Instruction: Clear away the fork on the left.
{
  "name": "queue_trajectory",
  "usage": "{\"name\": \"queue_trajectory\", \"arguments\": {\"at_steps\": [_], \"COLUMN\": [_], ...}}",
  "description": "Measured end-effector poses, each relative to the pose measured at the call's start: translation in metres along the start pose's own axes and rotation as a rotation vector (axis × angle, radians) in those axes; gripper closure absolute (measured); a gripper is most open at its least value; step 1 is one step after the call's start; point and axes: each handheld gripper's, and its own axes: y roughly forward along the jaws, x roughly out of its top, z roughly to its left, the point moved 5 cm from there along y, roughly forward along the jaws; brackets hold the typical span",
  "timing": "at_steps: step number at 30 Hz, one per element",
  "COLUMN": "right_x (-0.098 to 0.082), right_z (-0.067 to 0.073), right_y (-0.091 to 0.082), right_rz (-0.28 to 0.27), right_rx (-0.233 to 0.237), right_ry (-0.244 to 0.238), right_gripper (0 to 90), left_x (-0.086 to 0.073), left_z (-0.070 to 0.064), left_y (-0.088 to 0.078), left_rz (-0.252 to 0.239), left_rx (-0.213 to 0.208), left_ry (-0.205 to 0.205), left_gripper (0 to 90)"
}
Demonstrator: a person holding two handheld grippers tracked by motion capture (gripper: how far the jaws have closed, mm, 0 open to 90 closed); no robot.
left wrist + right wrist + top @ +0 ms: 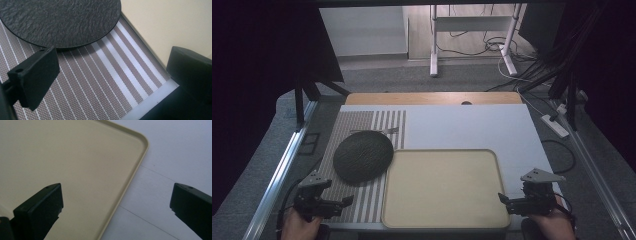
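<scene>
A round dark slate plate (362, 155) (62, 21) lies on a striped placemat (362, 125) (100, 80) at the table's left. Beside it rests a beige tray (442, 187) (170, 25) (62, 157), empty. A fork (388, 131) pokes out behind the plate. My left gripper (346, 201) (112, 75) hovers open over the placemat's front, near the plate's edge. My right gripper (503, 198) (117, 197) is open over the tray's right rim, nothing between its jaws.
A white table surface (472, 125) (175, 152) extends behind and to the right of the tray. A wooden strip (432, 98) runs along the far edge. Metal rails (282, 165) flank the table; a power strip (555, 125) and cables lie on the floor at right.
</scene>
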Motion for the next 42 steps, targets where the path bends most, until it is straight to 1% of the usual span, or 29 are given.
{"name": "queue_trajectory", "arguments": {"at_steps": [1, 2, 5, 6, 7, 9, 11, 14, 15, 16, 18, 19, 21, 23, 24, 26, 29, 30, 31, 33, 36, 39, 40, 41, 42], "right_x": [0.0, 0.0, 0.0, 0.0, 0.0, 0.0, 0.0, 0.0, 0.0, 0.0, 0.0, 0.0, 0.0, 0.0, 0.0, 0.0, 0.0, 0.0, 0.0, 0.0, 0.0, 0.0, 0.0, 0.0, 0.0], "right_z": [0.0, 0.0, 0.0, 0.0, 0.0, 0.0, 0.0, 0.001, 0.001, 0.001, 0.001, 0.001, 0.001, 0.001, 0.0, 0.0, 0.0, 0.0, 0.0, 0.0, 0.0, 0.0, 0.0, 0.0, 0.0], "right_y": [0.0, 0.0, 0.0, 0.0, 0.0, 0.0, 0.0, 0.001, 0.001, 0.001, 0.001, 0.001, 0.001, 0.001, 0.001, 0.001, 0.001, 0.001, 0.001, 0.002, 0.002, 0.002, 0.002, 0.002, 0.002], "right_rz": [0.0, 0.002, 0.006, 0.008, 0.008, 0.009, 0.01, 0.01, 0.011, 0.013, 0.013, 0.014, 0.014, 0.013, 0.014, 0.014, 0.017, 0.015, 0.015, 0.015, 0.015, 0.018, 0.018, 0.018, 0.018], "right_rx": [0.0, 0.0, 0.0, -0.001, -0.001, -0.001, 0.0, 0.001, 0.001, 0.001, 0.001, 0.001, 0.002, -0.002, -0.005, -0.007, -0.008, -0.009, -0.01, -0.01, -0.01, -0.008, -0.008, -0.008, -0.008], "right_ry": [0.0, -0.002, -0.004, -0.006, -0.006, -0.006, -0.006, -0.009, -0.01, -0.012, -0.012, -0.012, -0.012, -0.011, -0.004, 0.0, 0.002, 0.002, 0.002, 0.0, -0.001, -0.005, -0.005, -0.005, -0.005], "right_gripper": [0.0, 0.0, 0.0, 0.0, 0.0, 0.0, 0.0, 0.0, 0.0, 0.0, 0.0, 0.0, 0.0, 0.0, 0.0, 0.0, 0.0, 0.0, 0.0, 0.0, 0.0, 0.0, 0.0, 0.0, 0.0], "left_x": [0.0, 0.001, 0.001, 0.002, 0.002, 0.005, 0.006, 0.011, 0.012, 0.015, 0.016, 0.017, 0.018, 0.02, 0.021, 0.022, 0.024, 0.026, 0.026, 0.029, 0.035, 0.043, 0.045, 0.05, 0.05], "left_z": [0.0, 0.0, 0.001, 0.002, 0.002, 0.003, 0.004, 0.005, 0.005, 0.005, 0.005, 0.006, 0.007, 0.009, 0.012, 0.014, 0.017, 0.017, 0.017, 0.017, 0.018, 0.02, 0.02, 0.021, 0.021], "left_y": [0.0, 0.0, 0.001, 0.002, 0.002, 0.004, 0.005, 0.007, 0.009, 0.012, 0.013, 0.016, 0.017, 0.019, 0.021, 0.022, 0.026, 0.029, 0.029, 0.033, 0.038, 0.043, 0.045, 0.051, 0.051], "left_rz": [0.0, -0.003, -0.002, -0.003, -0.003, -0.012, -0.013, -0.019, -0.019, -0.017, -0.015, 0.0, 0.001, -0.009, -0.011, -0.014, 0.0, 0.004, 0.004, 0.002, -0.005, -0.009, -0.009, -0.004, -0.004], "left_rx": [0.0, 0.006, 0.007, -0.004, -0.004, -0.02, -0.018, -0.01, -0.005, 0.001, 0.003, 0.008, 0.007, 0.003, 0.005, 0.003, 0.005, -0.005, -0.005, -0.025, -0.033, -0.032, -0.036, -0.049, -0.049], "left_ry": [0.0, 0.01, 0.014, 0.015, 0.015, 0.014, 0.017, 0.032, 0.041, 0.06, 0.064, 0.057, 0.051, 0.052, 0.052, 0.052, 0.047, 0.038, 0.038, 0.028, 0.036, 0.05, 0.05, 0.039, 0.039], "left_gripper": [0.0, 0.0, 0.0, 0.0, 0.0, 0.0, 0.0, 0.0, 0.0, 0.0, 0.0, 0.0, 0.0, 0.0, 0.0, 0.0, 0.0, 0.0, 0.0, 0.0, 0.0, 0.0, 0.0, 0.0, 0.0]}}
